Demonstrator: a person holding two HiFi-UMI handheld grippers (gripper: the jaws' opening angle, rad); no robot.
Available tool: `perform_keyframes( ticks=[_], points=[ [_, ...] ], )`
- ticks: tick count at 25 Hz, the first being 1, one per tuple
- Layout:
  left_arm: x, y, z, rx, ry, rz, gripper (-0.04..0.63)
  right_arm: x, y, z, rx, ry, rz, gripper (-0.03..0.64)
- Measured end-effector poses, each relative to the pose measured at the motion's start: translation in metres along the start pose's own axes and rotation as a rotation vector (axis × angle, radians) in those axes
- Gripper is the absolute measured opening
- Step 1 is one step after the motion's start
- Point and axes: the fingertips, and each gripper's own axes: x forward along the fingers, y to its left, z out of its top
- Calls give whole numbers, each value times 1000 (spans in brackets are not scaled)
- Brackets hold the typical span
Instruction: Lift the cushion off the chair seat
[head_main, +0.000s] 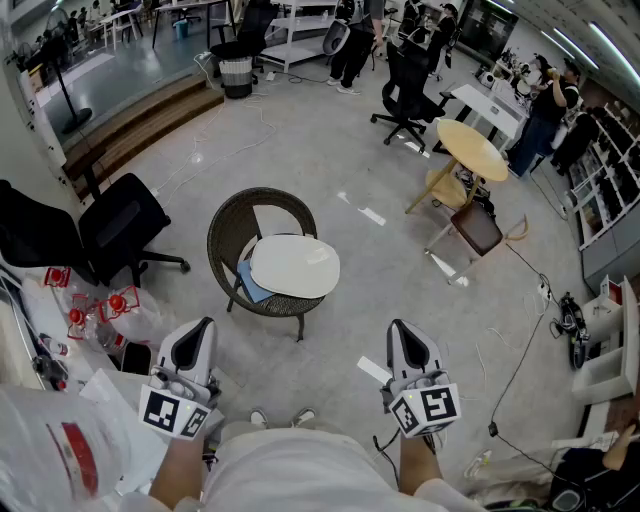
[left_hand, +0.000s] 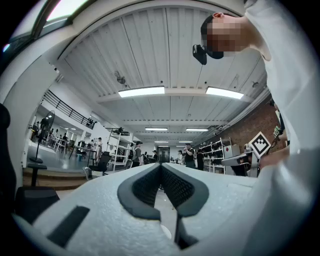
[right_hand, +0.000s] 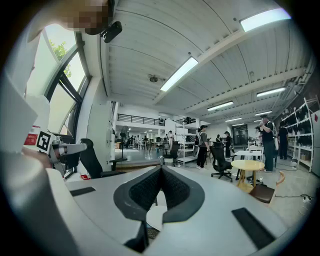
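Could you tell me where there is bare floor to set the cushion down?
The floor between the wicker chair and the small brown seat is bare, as is most of the stretch beyond the chair toward the wooden steps. The left, by the black office chair and bags, is crowded.

the cushion (head_main: 295, 265) covers most of the chair (head_main: 226, 240) seat. a blue thing (head_main: 250, 283) tucked under its left edge shows only in part, and i can't tell what it is. my forearms (head_main: 420, 468) are cut off by the head view's bottom edge. below my right gripper (right_hand: 161, 170) a pale sliver (right_hand: 159, 218) is mostly blocked by the gripper's body, so i can't name it.
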Motion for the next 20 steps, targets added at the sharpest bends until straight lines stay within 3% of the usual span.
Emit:
perform_keyframes(
  ticks=[11, 20],
  points=[
    [3, 11, -5, -5, 6, -18, 17, 6, 8, -2, -3, 2, -15, 0],
    [18, -8, -10, -10, 8, -24, 17, -3, -13, -2, -17, -8, -16, 3]
  ],
)
